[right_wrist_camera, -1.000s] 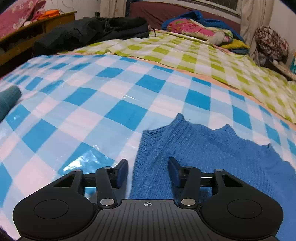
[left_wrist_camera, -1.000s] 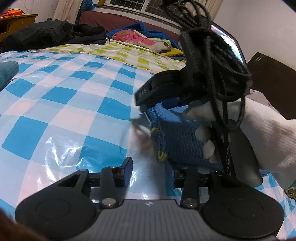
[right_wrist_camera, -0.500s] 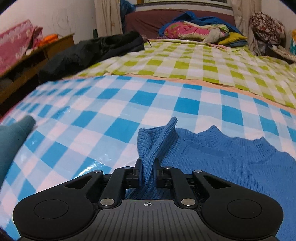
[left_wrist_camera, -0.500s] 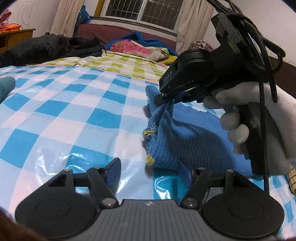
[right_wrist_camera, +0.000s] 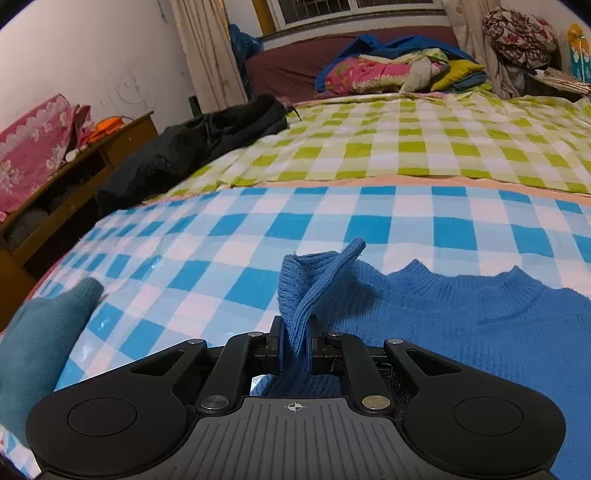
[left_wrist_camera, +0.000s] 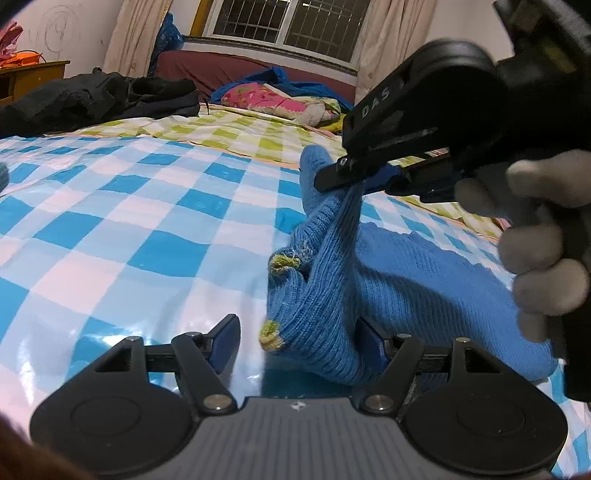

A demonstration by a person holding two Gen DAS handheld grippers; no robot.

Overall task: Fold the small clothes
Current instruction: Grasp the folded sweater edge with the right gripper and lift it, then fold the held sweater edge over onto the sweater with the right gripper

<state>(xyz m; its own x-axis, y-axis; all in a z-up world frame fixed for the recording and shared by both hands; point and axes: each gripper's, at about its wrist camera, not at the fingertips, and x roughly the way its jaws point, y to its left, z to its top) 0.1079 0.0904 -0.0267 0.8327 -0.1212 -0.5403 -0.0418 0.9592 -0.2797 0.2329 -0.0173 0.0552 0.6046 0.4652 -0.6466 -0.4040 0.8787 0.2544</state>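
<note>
1. Right gripper (right_wrist_camera: 294, 349) was pressed together on a ribbed edge of the blue knit sweater (right_wrist_camera: 461, 332), pinching a fold of it that stood up between the jaws.
2. Left gripper (left_wrist_camera: 297, 338) was spread wide, low over the bed; the sweater's bunched lower edge sat between its fingers, against the right finger (left_wrist_camera: 369, 339) and apart from the left one. Not gripping anything.
3. From the left wrist view, the right gripper (left_wrist_camera: 332, 177) came in from the upper right, held by a gloved hand (left_wrist_camera: 535, 251), with the sweater edge lifted and hanging from its tip.
4. Sweater lay mostly flat on the blue-and-white checked sheet (right_wrist_camera: 258, 236), collar toward the far side, only the pinched corner raised. Small yellow-green frayed bits (left_wrist_camera: 282, 260) showed on the lifted hem.
5. Readable writing: "DAS" in pale letters on the right gripper's black body (left_wrist_camera: 376, 105). No other legible labels.
6. Teal garment (right_wrist_camera: 40, 339) lay at the sheet's left edge, well apart from the sweater.
7. Green-and-white checked sheet (right_wrist_camera: 406, 147) covered the far part of the bed; dark clothes (right_wrist_camera: 192, 147) and a pink floral bundle (right_wrist_camera: 365, 75) sat beyond, under a barred window (left_wrist_camera: 291, 26). Wooden shelf (right_wrist_camera: 92, 158) stood at left.
</note>
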